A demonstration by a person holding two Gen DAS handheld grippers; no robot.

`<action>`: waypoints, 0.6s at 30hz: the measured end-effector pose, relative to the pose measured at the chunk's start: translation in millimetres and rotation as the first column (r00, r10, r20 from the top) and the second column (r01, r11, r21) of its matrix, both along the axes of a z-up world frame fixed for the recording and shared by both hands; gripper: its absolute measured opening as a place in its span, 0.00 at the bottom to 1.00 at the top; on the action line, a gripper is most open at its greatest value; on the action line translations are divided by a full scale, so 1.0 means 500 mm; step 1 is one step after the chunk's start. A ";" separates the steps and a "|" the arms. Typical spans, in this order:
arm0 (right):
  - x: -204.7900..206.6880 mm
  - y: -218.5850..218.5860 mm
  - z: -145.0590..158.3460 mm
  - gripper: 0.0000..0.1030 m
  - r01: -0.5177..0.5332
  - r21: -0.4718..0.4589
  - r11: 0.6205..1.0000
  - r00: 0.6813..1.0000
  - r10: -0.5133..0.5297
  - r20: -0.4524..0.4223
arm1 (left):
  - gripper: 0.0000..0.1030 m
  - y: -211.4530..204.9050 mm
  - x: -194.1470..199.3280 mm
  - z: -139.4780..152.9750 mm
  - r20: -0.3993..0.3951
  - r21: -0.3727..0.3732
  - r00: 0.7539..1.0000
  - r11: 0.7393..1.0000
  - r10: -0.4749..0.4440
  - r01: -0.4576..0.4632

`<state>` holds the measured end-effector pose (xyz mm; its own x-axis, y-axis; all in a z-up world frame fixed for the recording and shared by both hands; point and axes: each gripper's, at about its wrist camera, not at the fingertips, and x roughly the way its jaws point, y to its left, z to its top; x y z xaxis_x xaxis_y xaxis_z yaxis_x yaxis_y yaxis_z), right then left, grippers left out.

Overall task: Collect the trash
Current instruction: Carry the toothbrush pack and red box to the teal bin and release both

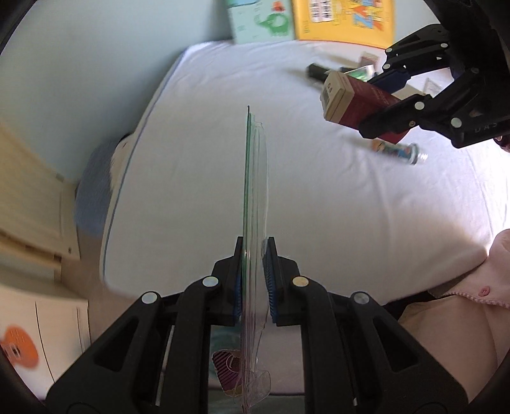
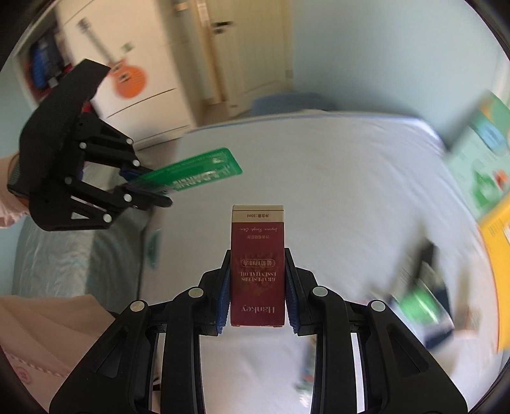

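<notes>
Nearest the lens: left gripper, closed edge-on around a flat green and clear plastic package reaching forward between the blue pads. Below and ahead, white bed. Forward and right, right gripper, clamped on a dark red essential oil box, cream end outward. Beyond its fingers, yellow book and green dinosaur book. Just beneath that box, small colourful bottle on the sheet.

"Hankey", "GRAPE SEEDS ESSENTIAL OIL", seemingly "10ml" on red box
</notes>
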<state>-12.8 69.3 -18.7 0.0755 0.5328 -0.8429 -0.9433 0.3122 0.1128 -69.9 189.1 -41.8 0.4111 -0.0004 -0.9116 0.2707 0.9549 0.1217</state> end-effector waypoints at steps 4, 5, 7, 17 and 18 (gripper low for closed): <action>-0.045 0.125 -0.003 0.29 -0.138 0.008 0.990 0.990 0.138 -0.021 | 0.10 0.090 -0.071 -0.024 -0.022 -0.007 0.989 0.989 0.148 -0.148; -0.056 0.151 -0.005 0.29 -0.167 0.009 0.986 0.986 0.167 -0.024 | 0.10 0.109 -0.084 -0.029 -0.027 -0.009 0.984 0.984 0.179 -0.179; -0.081 0.212 -0.010 0.29 -0.232 0.006 0.973 0.972 0.232 -0.033 | 0.10 0.156 -0.121 -0.041 -0.036 -0.014 0.965 0.966 0.259 -0.260; -0.231 0.504 -0.048 0.29 -0.525 -0.007 0.851 0.846 0.521 -0.114 | 0.10 0.343 -0.282 -0.101 -0.096 -0.040 0.829 0.830 0.551 -0.556; -0.245 0.528 -0.053 0.29 -0.545 -0.010 0.838 0.833 0.540 -0.122 | 0.10 0.359 -0.297 -0.107 -0.101 -0.046 0.812 0.812 0.575 -0.582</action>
